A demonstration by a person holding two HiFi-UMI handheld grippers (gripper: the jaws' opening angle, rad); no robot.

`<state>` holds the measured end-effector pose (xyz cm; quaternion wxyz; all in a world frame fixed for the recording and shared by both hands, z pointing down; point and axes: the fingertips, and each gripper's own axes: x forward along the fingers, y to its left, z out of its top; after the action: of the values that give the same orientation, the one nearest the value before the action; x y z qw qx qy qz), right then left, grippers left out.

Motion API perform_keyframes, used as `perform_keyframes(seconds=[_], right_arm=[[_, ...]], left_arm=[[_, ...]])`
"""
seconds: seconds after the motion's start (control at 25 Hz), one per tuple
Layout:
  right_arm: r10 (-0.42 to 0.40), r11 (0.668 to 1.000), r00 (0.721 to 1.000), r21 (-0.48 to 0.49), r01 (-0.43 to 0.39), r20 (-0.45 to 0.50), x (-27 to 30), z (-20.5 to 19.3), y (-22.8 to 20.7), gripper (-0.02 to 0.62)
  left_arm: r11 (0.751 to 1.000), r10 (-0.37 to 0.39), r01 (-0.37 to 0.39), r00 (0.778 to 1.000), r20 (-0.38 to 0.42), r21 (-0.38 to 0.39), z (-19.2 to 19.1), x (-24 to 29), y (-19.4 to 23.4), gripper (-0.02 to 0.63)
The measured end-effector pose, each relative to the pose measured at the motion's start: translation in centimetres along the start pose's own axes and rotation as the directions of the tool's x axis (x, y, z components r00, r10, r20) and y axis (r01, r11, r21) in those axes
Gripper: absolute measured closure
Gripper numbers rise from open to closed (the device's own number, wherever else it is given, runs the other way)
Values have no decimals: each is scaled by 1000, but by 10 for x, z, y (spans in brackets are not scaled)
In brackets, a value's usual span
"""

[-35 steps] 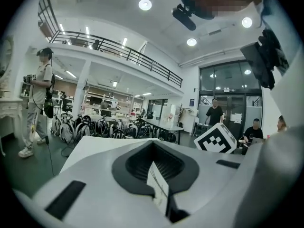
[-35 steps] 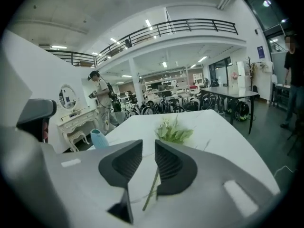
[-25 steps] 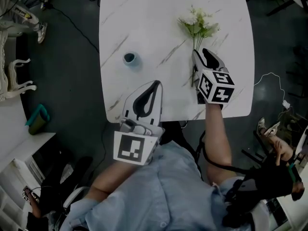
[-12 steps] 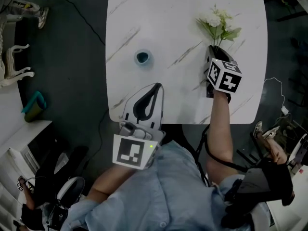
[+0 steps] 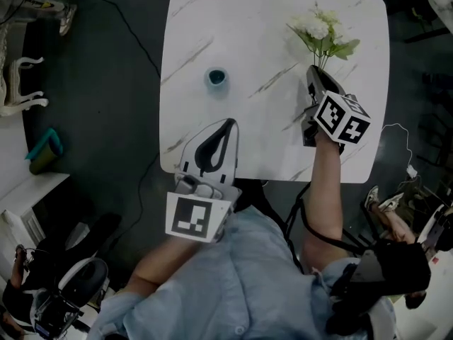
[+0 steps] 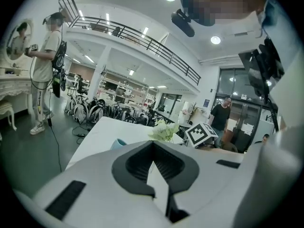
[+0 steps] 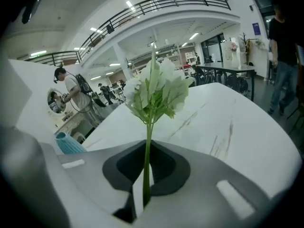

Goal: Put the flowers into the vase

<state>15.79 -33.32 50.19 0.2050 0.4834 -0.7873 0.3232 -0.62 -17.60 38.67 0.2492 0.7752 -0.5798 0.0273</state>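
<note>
White flowers [image 5: 320, 28] with green leaves lie at the far right of the white marble table [image 5: 248, 20]. My right gripper [image 5: 312, 70] is shut on their thin green stem [image 7: 147, 151], which runs up between the jaws to the blooms [image 7: 156, 87]. A small teal vase [image 5: 216, 77] stands upright left of centre, showing low at the left in the right gripper view [image 7: 69, 144]. My left gripper [image 5: 227, 123] hovers over the near table edge with its jaws together and nothing in them. The left gripper view shows the vase [image 6: 118, 143] and the flowers [image 6: 164, 131] beyond its tips.
The table stands on a dark floor with cables at the far left [image 5: 127, 27]. A white dresser [image 5: 18, 91] stands at the left edge. A person [image 6: 45, 70] stands by a mirror, another [image 6: 221, 118] near glass doors.
My right gripper's jaws, open around the stem a second ago, have come together on it. The left gripper has hardly shifted against the table edge.
</note>
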Motion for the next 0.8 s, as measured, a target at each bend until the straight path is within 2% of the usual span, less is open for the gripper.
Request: perform_keyframes(seconds=[0.24, 0.48, 0.64, 0.8], right_arm=[[115, 993, 990, 17, -117, 77, -34, 44, 48, 591], [229, 974, 968, -20, -228, 106, -54, 56, 100, 591], [309, 951, 941, -47, -306, 137, -60, 72, 129, 591], [391, 920, 905, -88, -381, 168, -53, 91, 174, 591]], left_arm=[[1000, 15, -16, 999, 35, 12, 22, -14, -10, 601], [999, 52, -54, 993, 104, 7, 37, -38, -11, 601], [995, 100, -99, 986, 137, -12, 44, -53, -10, 601], [988, 155, -149, 974, 164, -52, 51, -69, 15, 601]])
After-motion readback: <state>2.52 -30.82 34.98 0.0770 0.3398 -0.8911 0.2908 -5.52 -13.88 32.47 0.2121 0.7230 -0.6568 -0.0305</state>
